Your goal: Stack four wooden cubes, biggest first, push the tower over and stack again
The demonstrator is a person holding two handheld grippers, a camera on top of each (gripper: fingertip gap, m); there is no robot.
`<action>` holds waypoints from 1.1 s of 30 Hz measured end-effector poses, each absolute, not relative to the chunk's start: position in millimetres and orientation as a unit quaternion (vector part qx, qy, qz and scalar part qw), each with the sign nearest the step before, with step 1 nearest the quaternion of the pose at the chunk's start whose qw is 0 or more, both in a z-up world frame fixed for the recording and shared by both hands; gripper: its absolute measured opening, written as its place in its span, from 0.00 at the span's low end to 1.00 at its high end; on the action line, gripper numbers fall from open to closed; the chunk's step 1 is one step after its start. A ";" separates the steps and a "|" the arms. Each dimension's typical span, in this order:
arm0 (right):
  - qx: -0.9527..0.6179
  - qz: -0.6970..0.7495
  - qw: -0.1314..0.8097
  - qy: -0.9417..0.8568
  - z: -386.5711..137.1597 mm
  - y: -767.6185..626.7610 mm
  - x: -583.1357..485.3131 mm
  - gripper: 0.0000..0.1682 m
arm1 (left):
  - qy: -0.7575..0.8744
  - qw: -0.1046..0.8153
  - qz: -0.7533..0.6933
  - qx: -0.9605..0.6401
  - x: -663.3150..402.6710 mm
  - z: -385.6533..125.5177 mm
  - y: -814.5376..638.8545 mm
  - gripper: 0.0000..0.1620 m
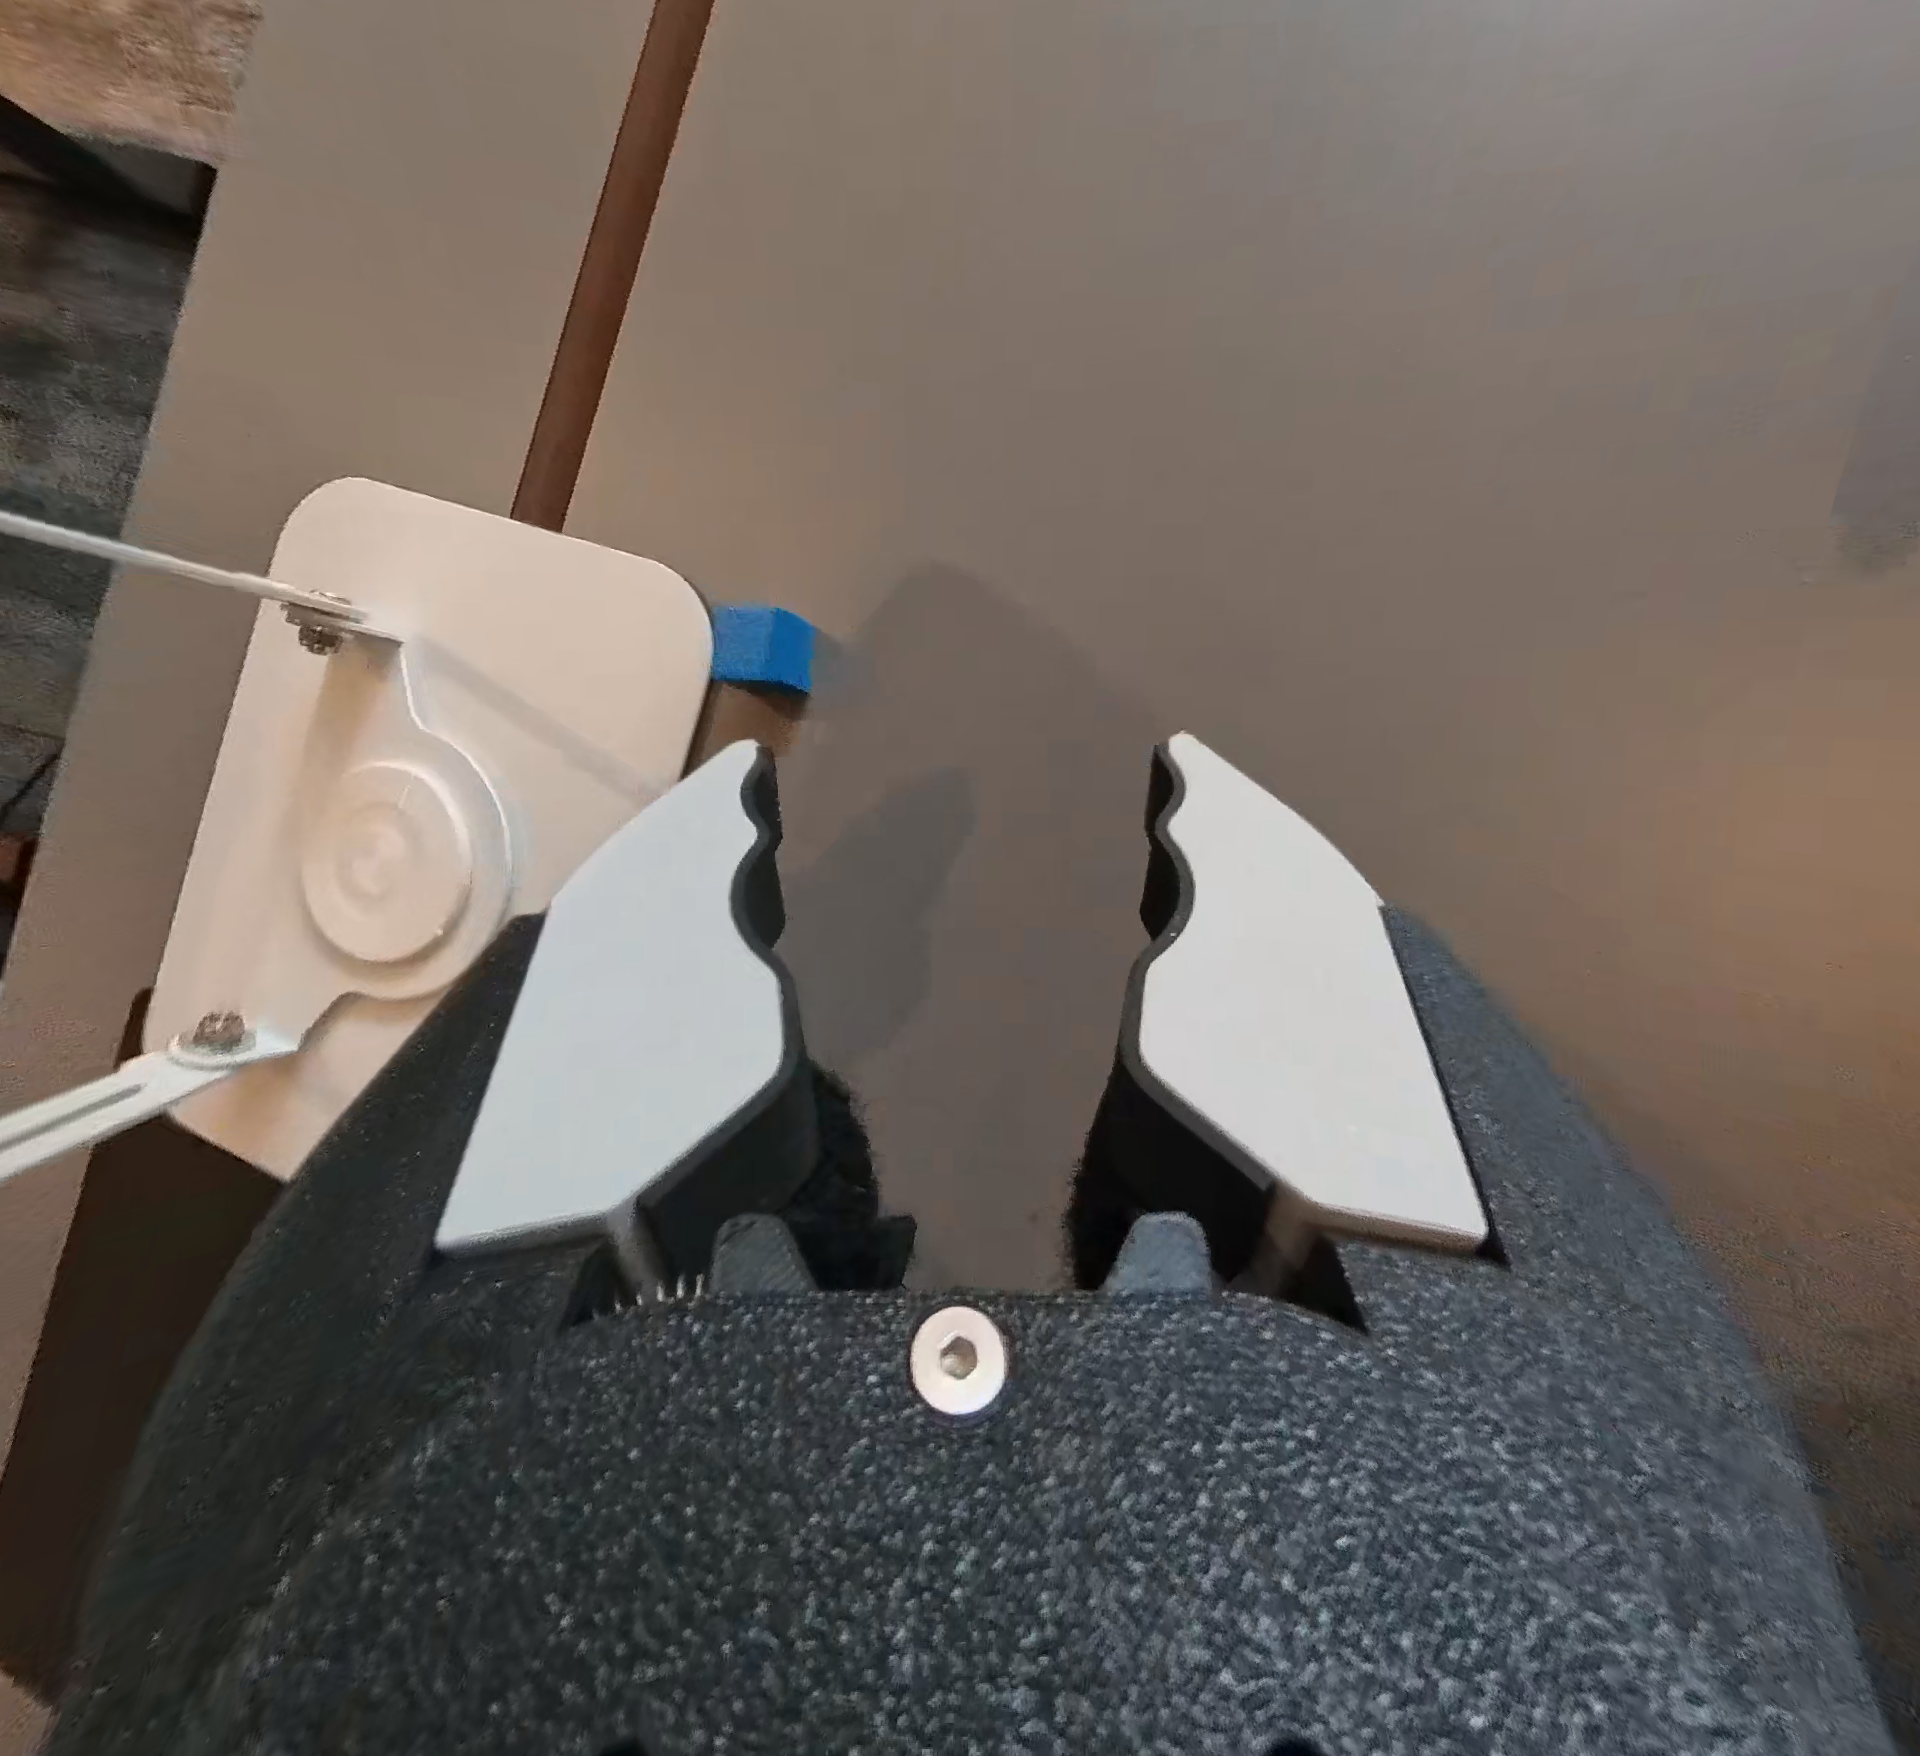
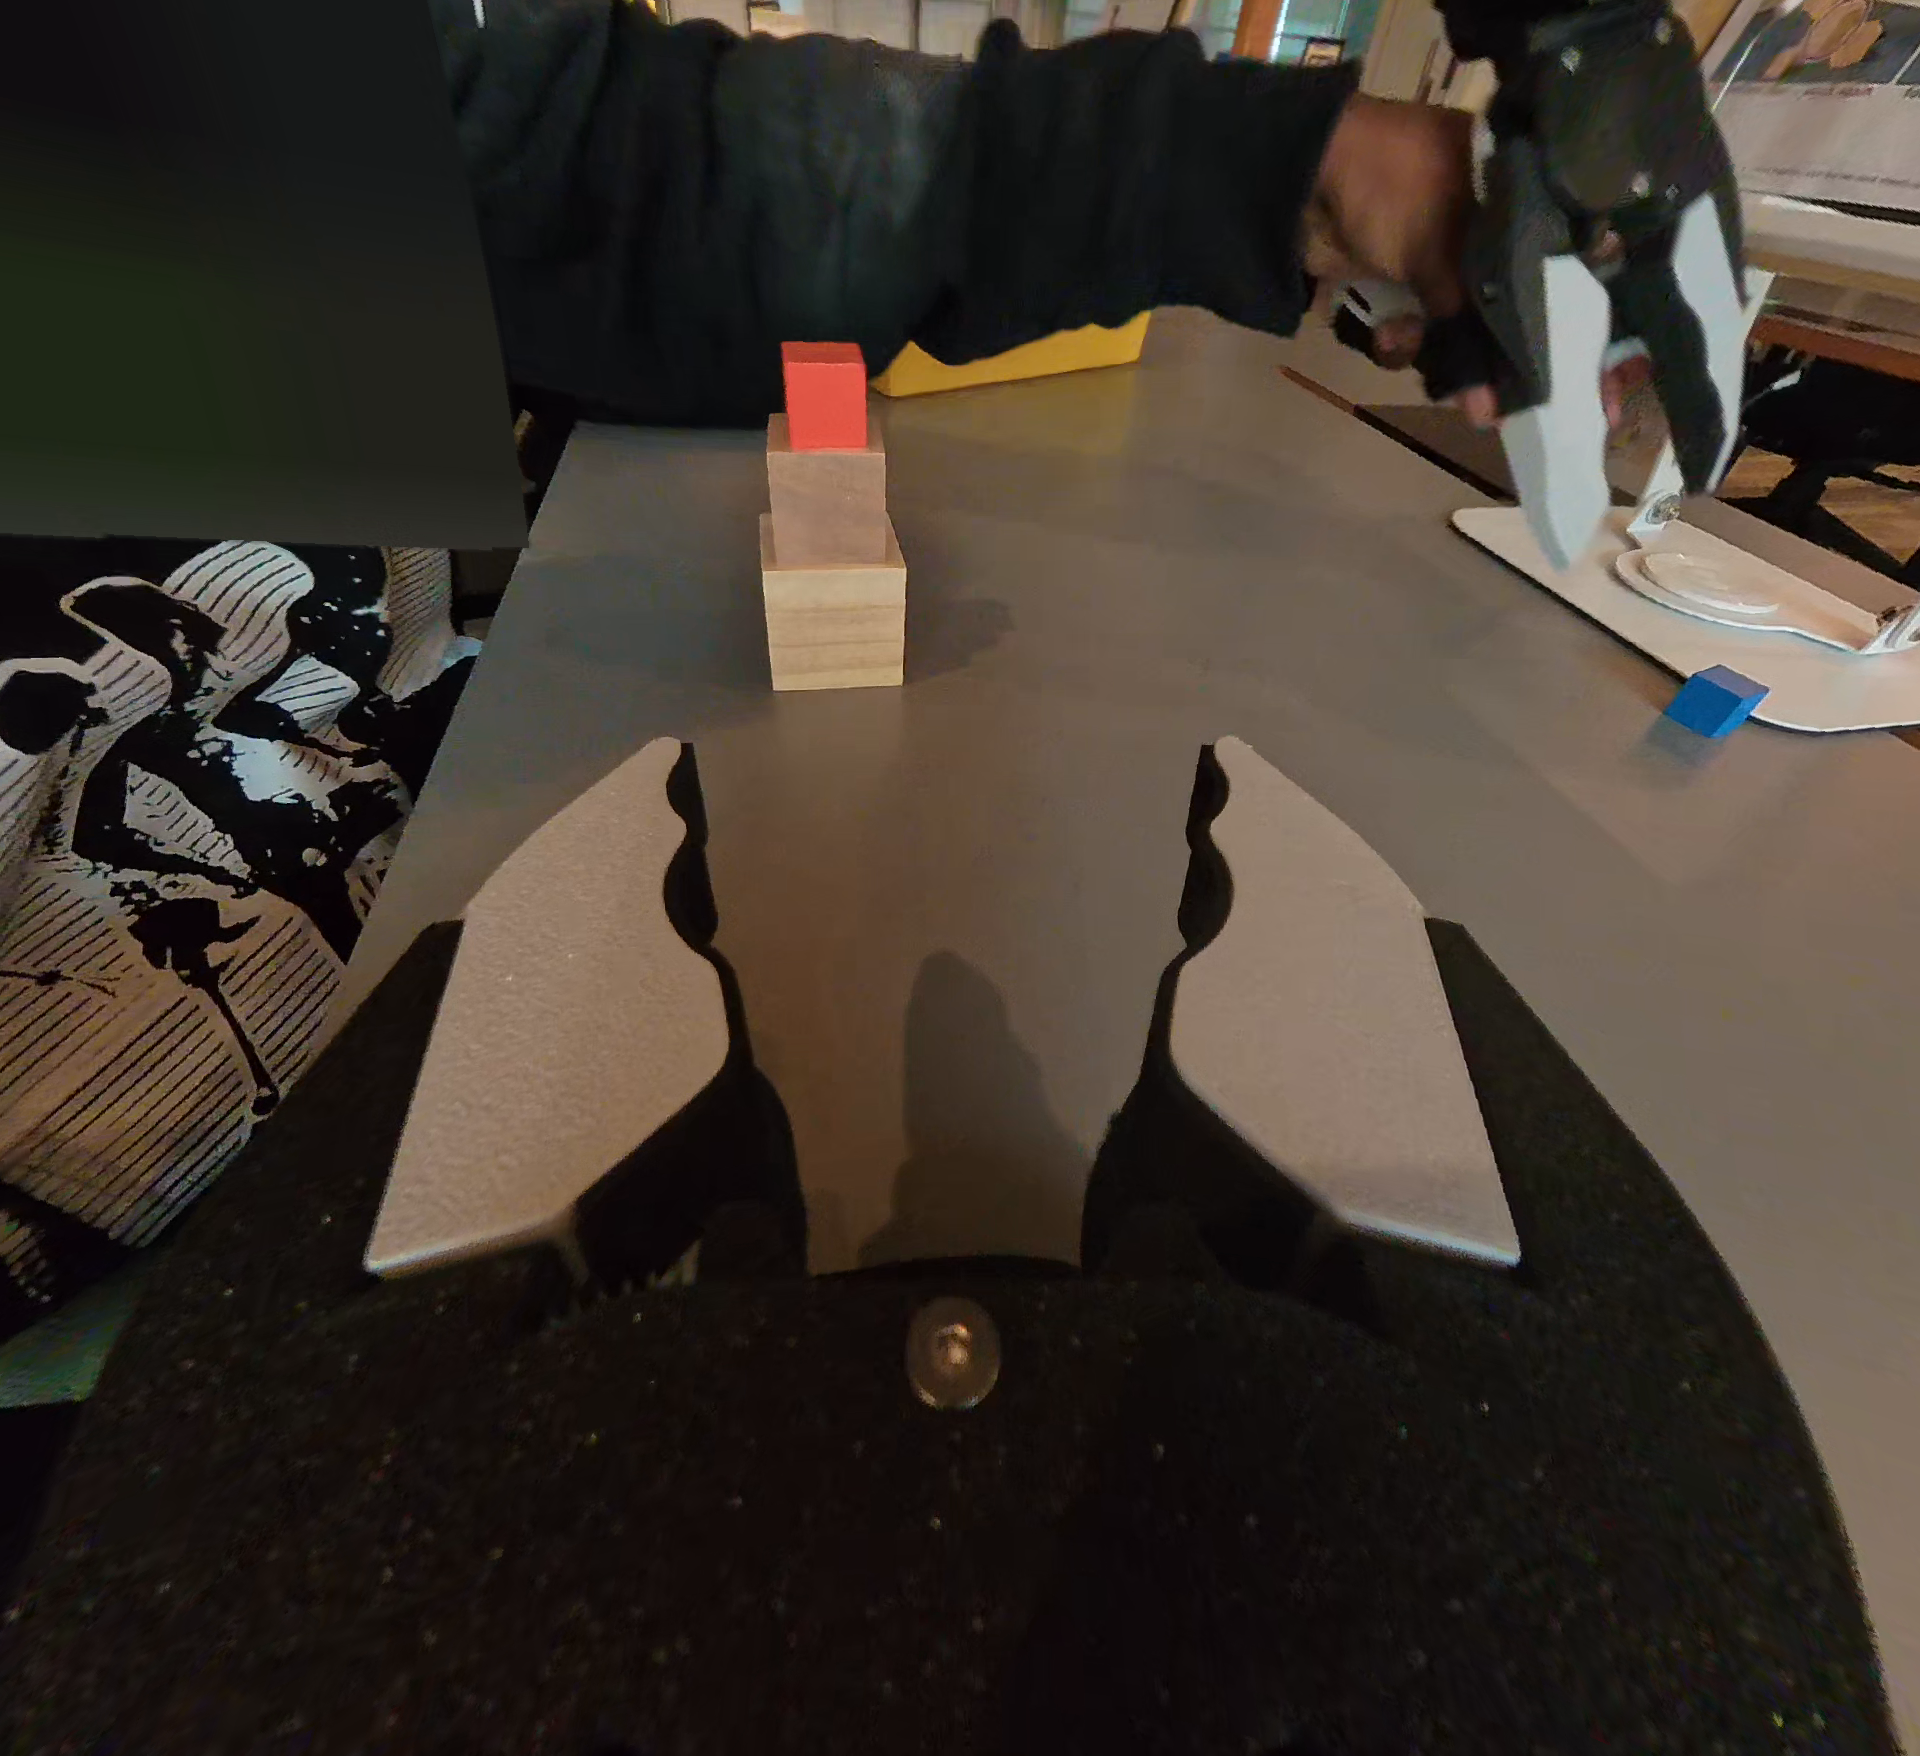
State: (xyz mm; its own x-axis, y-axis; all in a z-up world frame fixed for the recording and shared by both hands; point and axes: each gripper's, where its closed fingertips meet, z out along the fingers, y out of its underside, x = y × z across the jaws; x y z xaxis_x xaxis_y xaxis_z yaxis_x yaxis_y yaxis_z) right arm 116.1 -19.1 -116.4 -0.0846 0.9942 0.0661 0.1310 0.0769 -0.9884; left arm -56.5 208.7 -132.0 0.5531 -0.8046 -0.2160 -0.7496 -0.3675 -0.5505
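Right wrist view: my right gripper [image 2: 951, 750] is spread wide and empty, low over the grey table [image 2: 1195, 563], pointed at the tower. Far ahead stand three cubes: the light wooden cube [image 2: 834, 620] at the base, the darker wooden cube [image 2: 827, 501] on it, the red cube [image 2: 824, 394] on top. They look roughly centred, the red one sitting slightly left on its support.

My left gripper [image 1: 961, 756] is also parted with nothing in it, hanging over the right side of the table near the white plate [image 1: 499, 667]. The blue cube [image 1: 764, 652], the fourth and smallest, lies just beside that plate, past my left fingertip and off the centreline.

Risks as I judge them:
- Blue cube sits tight to the plate edge, so a finger may land on the plate and skid the cube away instead of straddling it.
- Left view is motion-blurred, so alignment is uncertain.
- Placing on the small red top leaves little margin; any sideways drag on release could topple all three.
- My sleeve [image 2: 831, 179] crosses behind the tower; a low sweep could clip it.
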 end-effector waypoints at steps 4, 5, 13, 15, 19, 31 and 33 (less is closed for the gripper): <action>-0.494 0.465 0.461 -0.572 -117.1 -19.5 115.7 0.53 | 0.463 0.282 -0.039 -0.839 -63.6 -158.3 242.7 0.38; -0.494 0.465 0.461 -0.572 -117.0 -19.5 115.8 0.53 | 0.463 0.276 -0.038 -0.842 -65.6 -163.9 249.6 0.37; -0.491 0.463 0.461 -0.575 -117.3 -20.9 115.9 0.53 | 0.462 0.242 -0.049 -0.852 -74.4 -191.1 280.7 0.33; -0.491 0.462 0.462 -0.576 -117.4 -21.1 115.9 0.53 | 0.459 0.244 -0.063 -0.852 -72.6 -193.5 285.1 0.32; -0.490 0.463 0.463 -0.575 -117.1 -21.1 116.2 0.53 | 0.457 0.239 -0.082 -0.853 -69.7 -197.9 289.4 0.31; -0.491 0.462 0.462 -0.577 -117.9 -21.5 116.0 0.53 | 0.468 0.237 -0.114 -0.844 -63.8 -189.1 272.2 0.13; -0.490 0.461 0.462 -0.578 -118.0 -21.9 115.9 0.52 | 0.473 0.239 -0.113 -0.841 -64.5 -178.5 261.4 0.13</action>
